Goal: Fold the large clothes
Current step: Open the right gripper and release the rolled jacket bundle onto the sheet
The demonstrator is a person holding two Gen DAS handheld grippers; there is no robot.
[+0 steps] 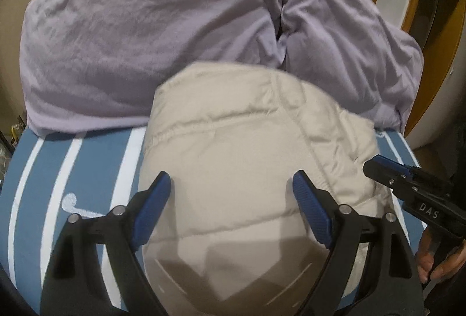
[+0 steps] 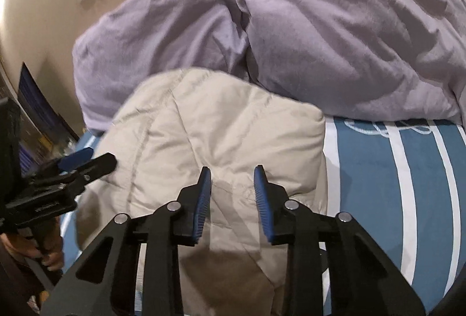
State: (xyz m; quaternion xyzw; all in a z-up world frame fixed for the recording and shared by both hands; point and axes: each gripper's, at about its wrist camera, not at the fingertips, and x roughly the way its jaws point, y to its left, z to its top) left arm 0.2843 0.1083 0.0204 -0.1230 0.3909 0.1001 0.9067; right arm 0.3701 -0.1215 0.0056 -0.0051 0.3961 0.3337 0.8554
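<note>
1. Left wrist view: the left gripper hangs over the beige quilted jacket, its blue pads spread wide apart and holding nothing. The jacket lies already doubled into a thick bundle on the blue-and-white striped bedcover, its far end touching the lilac duvet heaped behind it. The right gripper comes in from the right edge, just beside the jacket's side; from this angle I cannot tell whether its jaws are parted

2. Right wrist view: the right gripper is above the jacket's near end, pads parted by a moderate gap with no cloth between them. The left gripper shows at the left, near the bundle's edge. The striped bedcover lies bare to the right, the duvet behind

3. Judgement: folding looks well advanced, and both tools are released above the bundle, between grips

4. The next move likely calls for lowering each tool onto a near edge, pinching all the puffy layers together, and carrying them over evenly; slippery padding may spring open
</note>
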